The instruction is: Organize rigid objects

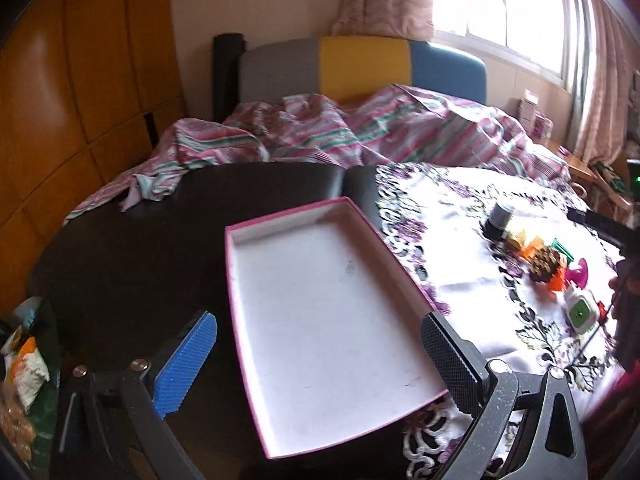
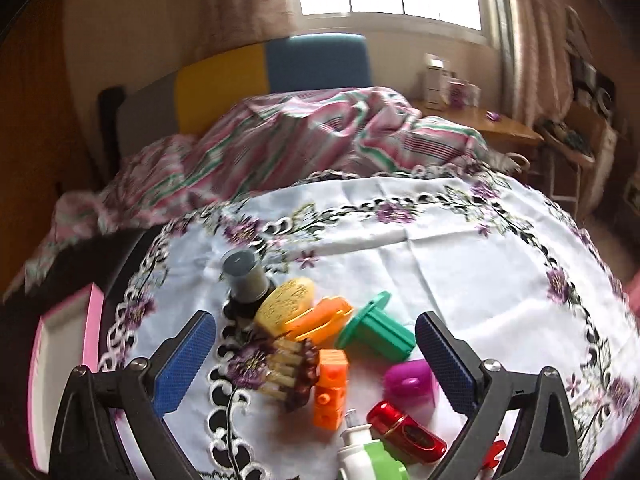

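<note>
Gaping jaws above unlabelled pink tray (image 1: pixel 320 320) and toys (image 2: pixel 332 376).

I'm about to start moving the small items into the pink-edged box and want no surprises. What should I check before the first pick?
1. Pink-edged box empty, open side up: ok.
2. Left gripper open, holding nothing: ok.
3. Right gripper open, holding nothing: ok.
4. Right gripper lined up on one item: not ok; the orange block, brown comb-like piece and purple piece all sit between its fingers.
5. Items apart enough for a clean grasp: not ok, clustered and touching.
6. Box held steady: cannot tell.
</note>
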The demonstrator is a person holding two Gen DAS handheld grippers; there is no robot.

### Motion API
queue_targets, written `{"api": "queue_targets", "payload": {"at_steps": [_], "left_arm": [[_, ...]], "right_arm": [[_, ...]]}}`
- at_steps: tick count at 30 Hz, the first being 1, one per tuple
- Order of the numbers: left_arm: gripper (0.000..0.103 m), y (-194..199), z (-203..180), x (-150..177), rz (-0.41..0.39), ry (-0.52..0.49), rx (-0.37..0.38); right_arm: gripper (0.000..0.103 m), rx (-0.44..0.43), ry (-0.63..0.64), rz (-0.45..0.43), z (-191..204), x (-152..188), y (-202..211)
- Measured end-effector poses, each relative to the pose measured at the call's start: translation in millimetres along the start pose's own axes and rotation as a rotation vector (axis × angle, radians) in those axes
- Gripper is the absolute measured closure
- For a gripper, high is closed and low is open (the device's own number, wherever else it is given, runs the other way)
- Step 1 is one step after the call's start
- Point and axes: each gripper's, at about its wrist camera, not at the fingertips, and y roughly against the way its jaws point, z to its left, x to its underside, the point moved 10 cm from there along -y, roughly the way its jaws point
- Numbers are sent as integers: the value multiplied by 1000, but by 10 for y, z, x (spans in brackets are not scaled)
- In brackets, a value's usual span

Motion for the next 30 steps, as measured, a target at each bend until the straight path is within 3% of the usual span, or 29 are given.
{"api": "queue_targets", "payload": {"at_steps": [10, 15, 19, 25, 30], "left_arm": [[0, -302, -740, -232, 32, -127, 148], [1, -546, -1209, -327, 86, -166, 239], [4, -683, -1682, -359, 102, -225, 307], [10, -887, -2505, -353, 152, -330, 466], [17, -1070, -3043, -288, 182, -403, 530]], "right_arm": [[4, 45, -189, 29, -417, 26, 3], [6, 62, -265, 39, -592, 36, -6], [8, 76, -330, 16, -763, 14, 42], [8, 56, -383, 9, -843, -3, 56], [8, 39, -411, 16, -870, 2, 34]]}}
